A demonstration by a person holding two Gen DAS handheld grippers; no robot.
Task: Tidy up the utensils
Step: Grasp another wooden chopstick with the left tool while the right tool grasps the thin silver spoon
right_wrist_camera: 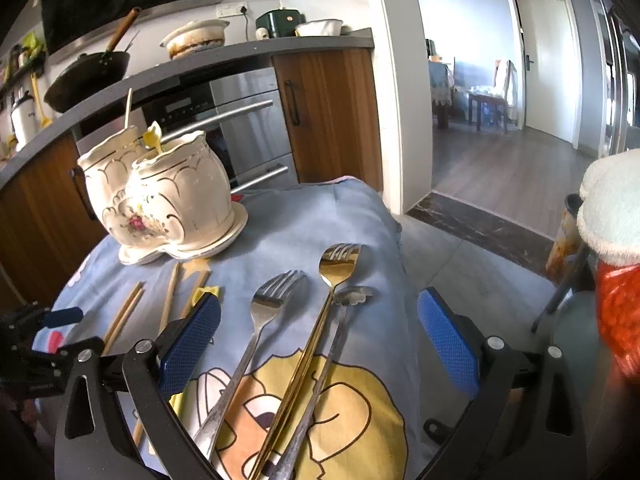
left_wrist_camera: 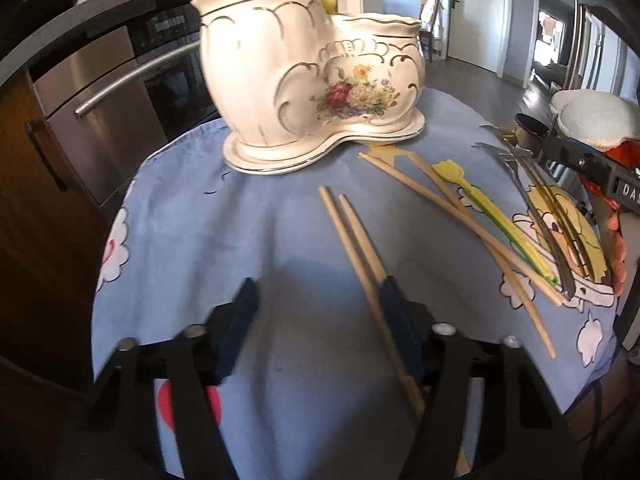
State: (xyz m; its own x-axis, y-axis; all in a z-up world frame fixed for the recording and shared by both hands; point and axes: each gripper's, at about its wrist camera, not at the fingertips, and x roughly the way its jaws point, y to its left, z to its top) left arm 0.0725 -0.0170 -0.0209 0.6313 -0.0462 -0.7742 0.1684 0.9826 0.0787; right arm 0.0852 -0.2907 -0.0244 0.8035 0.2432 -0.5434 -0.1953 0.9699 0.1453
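A white floral two-pot ceramic holder point(left_wrist_camera: 316, 76) point(right_wrist_camera: 164, 196) stands at the back of the blue-clothed table; a yellow utensil and a stick poke out of it. My left gripper point(left_wrist_camera: 320, 308) is open, low over the cloth, its right finger beside a pair of wooden chopsticks point(left_wrist_camera: 356, 240). More chopsticks point(left_wrist_camera: 460, 220) and a yellow spatula point(left_wrist_camera: 492, 216) lie to the right. My right gripper point(right_wrist_camera: 320, 344) is open, straddling a silver fork point(right_wrist_camera: 260, 320), a gold fork point(right_wrist_camera: 320, 312) and a third silver utensil point(right_wrist_camera: 340, 320).
The round table's cloth point(left_wrist_camera: 240, 240) drops off at the edges. An oven and wooden cabinets point(right_wrist_camera: 328, 112) stand behind the table. A wok point(right_wrist_camera: 88, 72) and bowls sit on the counter. An open doorway point(right_wrist_camera: 500, 120) lies to the right.
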